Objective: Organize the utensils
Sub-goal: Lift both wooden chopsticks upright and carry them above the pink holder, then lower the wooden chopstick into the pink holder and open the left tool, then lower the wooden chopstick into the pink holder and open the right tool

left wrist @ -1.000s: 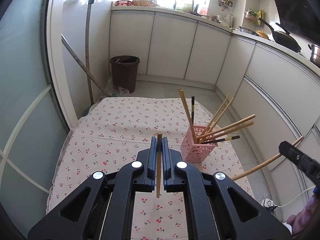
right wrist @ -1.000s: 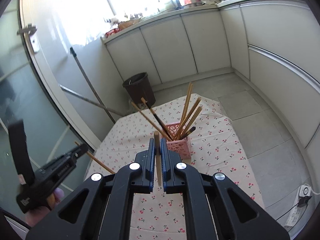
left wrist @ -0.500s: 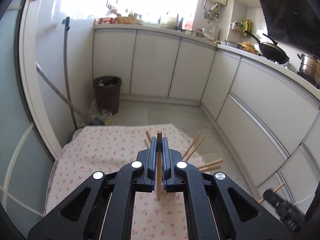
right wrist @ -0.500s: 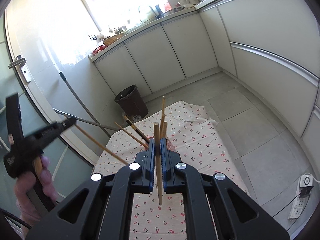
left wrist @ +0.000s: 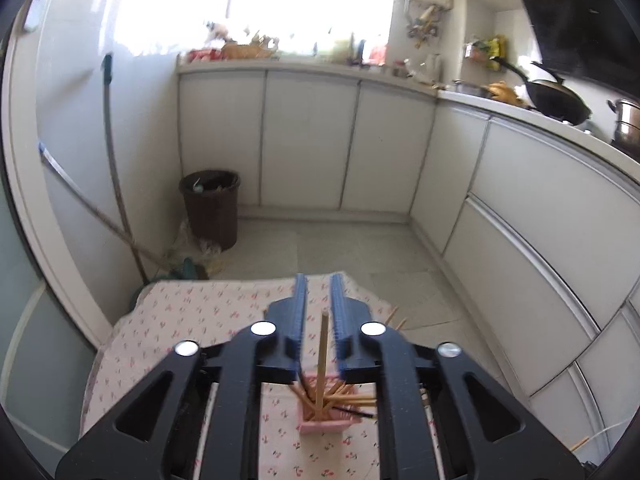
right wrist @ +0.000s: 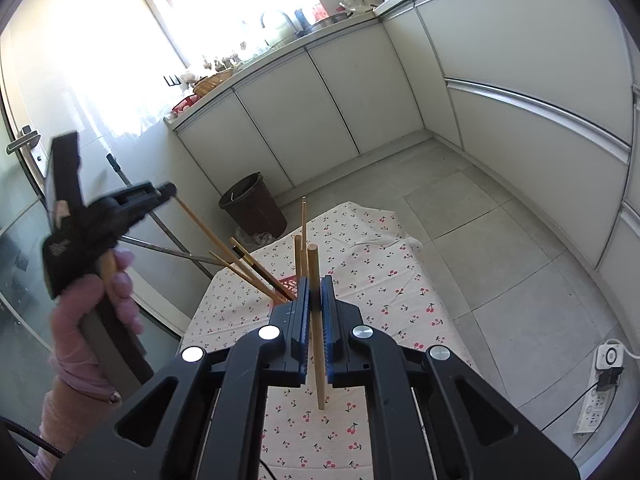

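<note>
My left gripper (left wrist: 319, 280) is open, straight above the pink holder (left wrist: 326, 424). A wooden chopstick (left wrist: 322, 360) stands free between its jaws, its lower end in the holder among several other chopsticks. My right gripper (right wrist: 315, 282) is shut on another wooden chopstick (right wrist: 315, 320), held upright over the cherry-print cloth (right wrist: 372, 264). The holder in the right wrist view (right wrist: 289, 283) is mostly hidden behind my fingers; several chopsticks lean out of it to the left. The left gripper shows in the right wrist view (right wrist: 170, 190), held high at the left.
A brown bin (left wrist: 210, 208) stands on the floor beyond the cloth (left wrist: 192, 320). Broom handles (left wrist: 114, 184) lean on the left wall. White cabinets (left wrist: 532, 216) run along the back and right. A power strip (right wrist: 600, 396) lies on the floor at the right.
My left gripper has moved over the holder and opened, letting its chopstick drop into the holder. My right gripper has stayed shut on its chopstick and risen a little.
</note>
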The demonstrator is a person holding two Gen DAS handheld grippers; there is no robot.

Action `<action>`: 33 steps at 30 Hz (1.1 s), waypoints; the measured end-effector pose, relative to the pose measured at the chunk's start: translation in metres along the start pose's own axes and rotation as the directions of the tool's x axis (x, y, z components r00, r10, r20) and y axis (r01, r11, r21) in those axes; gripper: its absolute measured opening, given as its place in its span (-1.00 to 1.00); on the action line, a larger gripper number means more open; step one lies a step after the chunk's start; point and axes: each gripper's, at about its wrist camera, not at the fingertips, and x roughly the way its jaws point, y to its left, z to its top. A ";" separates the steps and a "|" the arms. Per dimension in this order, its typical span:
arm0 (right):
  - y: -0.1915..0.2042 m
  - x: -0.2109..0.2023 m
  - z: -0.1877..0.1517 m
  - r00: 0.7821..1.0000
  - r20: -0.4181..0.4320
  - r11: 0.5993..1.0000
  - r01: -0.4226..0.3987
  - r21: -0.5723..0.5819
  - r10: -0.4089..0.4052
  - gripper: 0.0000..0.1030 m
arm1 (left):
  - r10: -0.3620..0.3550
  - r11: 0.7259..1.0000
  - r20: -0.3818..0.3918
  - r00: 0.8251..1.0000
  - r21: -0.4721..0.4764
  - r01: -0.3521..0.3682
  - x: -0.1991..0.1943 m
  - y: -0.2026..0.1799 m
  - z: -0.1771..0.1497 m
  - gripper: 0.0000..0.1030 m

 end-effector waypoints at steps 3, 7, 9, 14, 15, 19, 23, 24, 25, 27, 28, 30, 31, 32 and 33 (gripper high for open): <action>0.004 0.000 0.002 1.000 0.004 1.000 -0.004 -0.001 0.004 -0.89 | 0.010 0.998 0.005 1.000 -0.060 -0.009 -0.012 0.024 -0.010 -0.44; 0.022 0.000 0.015 0.999 0.041 1.000 -0.019 -0.020 0.020 -0.89 | 0.028 0.996 -0.013 1.000 -0.088 -0.029 -0.032 0.054 -0.031 -0.20; 0.034 0.001 0.025 0.997 0.073 0.999 -0.025 -0.029 0.027 -0.88 | 0.023 0.994 -0.045 0.999 -0.110 -0.028 -0.034 0.067 -0.044 -0.19; 0.063 0.022 0.061 0.990 0.139 0.999 -0.008 -0.053 0.015 -0.89 | 0.023 0.986 -0.132 0.991 -0.159 -0.044 -0.022 0.093 -0.074 -0.19; 0.068 0.028 0.067 0.988 0.152 0.998 0.001 -0.058 0.008 -0.88 | 0.033 0.987 -0.144 0.989 -0.149 -0.054 -0.018 0.095 -0.075 -0.19; 0.077 0.055 0.082 0.987 0.160 0.998 0.024 -0.062 -0.014 -0.88 | 0.010 0.987 -0.153 0.988 -0.157 -0.035 -0.015 0.101 -0.073 -0.19; 0.078 0.089 0.085 0.988 0.143 0.996 0.059 -0.067 -0.049 -0.88 | 0.000 0.987 -0.153 0.988 -0.158 -0.024 -0.013 0.101 -0.070 -0.19; 0.077 0.098 0.085 0.989 0.138 0.996 0.065 -0.067 -0.055 -0.88 | -0.002 0.987 -0.157 0.988 -0.158 -0.023 -0.011 0.100 -0.069 -0.19; 0.076 0.106 0.084 0.990 0.131 0.996 0.065 -0.066 -0.056 -0.86 | -0.003 0.987 -0.159 0.987 -0.160 -0.023 -0.010 0.100 -0.070 -0.19; 0.074 0.122 0.079 0.993 0.106 0.997 0.054 -0.057 -0.048 -0.82 | -0.002 0.987 -0.164 0.987 -0.160 -0.024 -0.007 0.100 -0.069 -0.18; 0.073 0.127 0.076 0.994 0.094 0.997 0.056 -0.054 -0.051 -0.80 | -0.001 0.987 -0.165 0.986 -0.158 -0.025 -0.006 0.099 -0.069 -0.17; 0.074 0.128 0.069 0.995 0.089 0.997 0.048 -0.061 -0.043 -0.74 | -0.004 0.987 -0.164 0.987 -0.160 -0.023 -0.006 0.100 -0.070 -0.15; 0.075 0.125 0.065 0.995 0.091 0.996 0.047 -0.070 -0.041 -0.73 | -0.005 0.987 -0.162 0.987 -0.161 -0.021 -0.006 0.099 -0.070 -0.12; 0.076 0.122 0.062 0.995 0.090 0.995 0.050 -0.084 -0.043 -0.72 | -0.006 0.987 -0.160 0.987 -0.161 -0.020 -0.007 0.099 -0.070 -0.10; 0.077 0.120 0.059 0.995 0.088 0.994 0.058 -0.098 -0.049 -0.72 | -0.007 0.987 -0.158 0.987 -0.160 -0.019 -0.008 0.098 -0.070 -0.09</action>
